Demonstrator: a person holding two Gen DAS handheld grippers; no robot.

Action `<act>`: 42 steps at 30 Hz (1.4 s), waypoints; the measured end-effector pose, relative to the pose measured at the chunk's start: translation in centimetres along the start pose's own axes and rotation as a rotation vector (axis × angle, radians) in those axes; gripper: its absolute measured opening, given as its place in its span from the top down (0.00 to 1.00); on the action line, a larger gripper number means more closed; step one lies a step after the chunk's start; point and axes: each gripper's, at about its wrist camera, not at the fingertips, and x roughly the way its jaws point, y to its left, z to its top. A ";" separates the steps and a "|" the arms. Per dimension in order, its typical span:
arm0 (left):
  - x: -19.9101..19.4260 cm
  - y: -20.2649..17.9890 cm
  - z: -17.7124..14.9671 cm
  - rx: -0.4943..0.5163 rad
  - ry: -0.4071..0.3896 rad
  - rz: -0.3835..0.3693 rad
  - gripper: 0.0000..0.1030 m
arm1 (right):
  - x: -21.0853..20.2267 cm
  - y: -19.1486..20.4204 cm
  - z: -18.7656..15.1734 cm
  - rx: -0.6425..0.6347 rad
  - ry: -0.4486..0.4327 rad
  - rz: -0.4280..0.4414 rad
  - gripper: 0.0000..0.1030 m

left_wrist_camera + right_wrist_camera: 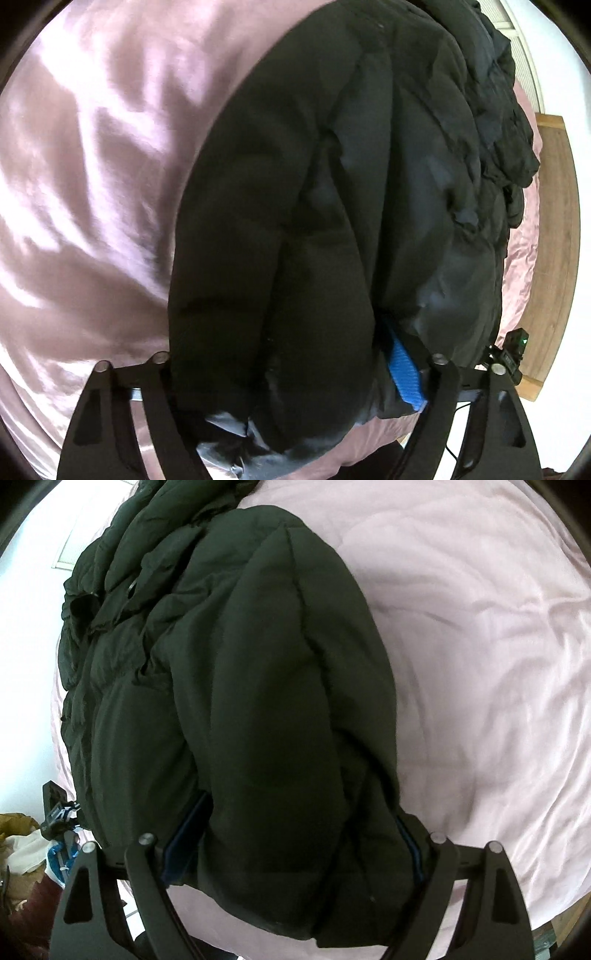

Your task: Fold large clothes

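A bulky black quilted puffer jacket point(332, 206) lies on a pale pink satin bedspread point(85, 155), and its long axis runs from the bottom centre of each wrist view up toward the top of the frame, straight away from both tools. In the left wrist view the jacket's body fills the centre and right of the frame, with bare bedspread to the left; in the right wrist view the jacket point(258, 701) fills the centre and left, with bare bedspread point(480, 627) to the right. Judged from this, the two grippers sit side by side at the same near end of the garment, neither clearly nearer, so the coming fold would likely carry that end up along the length. The left gripper point(295, 373) has its jaws spread wide yet packed full: a thick padded roll of jacket is clamped between them, a blue pad point(406, 373) showing against the fabric at lower right. The right gripper point(291, 849) is likewise wide apart and grasping a fat wad of jacket, the fabric bulging past both fingers at the bottom centre. A strip of wooden floor point(554, 240) shows at the right edge of the left view.
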 end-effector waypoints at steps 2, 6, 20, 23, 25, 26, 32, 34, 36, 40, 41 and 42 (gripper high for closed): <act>-0.2 -0.2 0.3 -0.003 -0.001 0.001 0.26 | 0.2 -0.3 -0.2 0.000 0.004 0.007 0.16; -0.5 -0.5 0.8 -0.012 -0.005 0.003 0.28 | 0.8 -0.5 0.2 0.006 0.008 0.021 0.17; 0.5 -2.8 -0.2 -0.019 -0.035 0.029 0.42 | 0.3 -1.0 -0.3 -0.015 0.027 0.049 0.46; 0.5 -3.2 -0.4 -0.017 -0.044 0.028 0.49 | 0.2 -0.7 -0.4 -0.023 0.027 0.048 0.50; 0.5 -3.5 -0.4 -0.015 -0.050 0.031 0.55 | 0.2 -0.5 -0.5 -0.028 0.028 0.048 0.52; 0.6 -3.8 -0.5 -0.013 -0.053 0.033 0.57 | 0.2 -0.5 -0.5 -0.029 0.029 0.049 0.52; 0.6 -4.2 -0.5 -0.013 -0.061 0.033 0.63 | 0.5 -0.5 -0.6 -0.009 0.040 0.051 0.50; 0.6 -4.4 -0.5 -0.015 -0.064 0.030 0.64 | 0.6 -0.8 -0.5 -0.003 0.045 0.049 0.50; 0.5 -4.4 -0.6 -0.016 -0.068 0.029 0.66 | 0.8 -0.8 -0.4 -0.003 0.051 0.043 0.50; 0.3 -4.5 -0.8 -0.017 -0.079 0.032 0.70 | 1.0 -0.5 -0.3 -0.021 0.059 0.035 0.53; 0.2 -4.6 -0.8 -0.014 -0.081 0.035 0.72 | 1.0 -0.4 -0.3 -0.027 0.061 0.035 0.56; 0.2 -4.8 -0.8 -0.010 -0.084 0.039 0.75 | 1.0 -0.2 -0.3 -0.033 0.060 0.041 0.60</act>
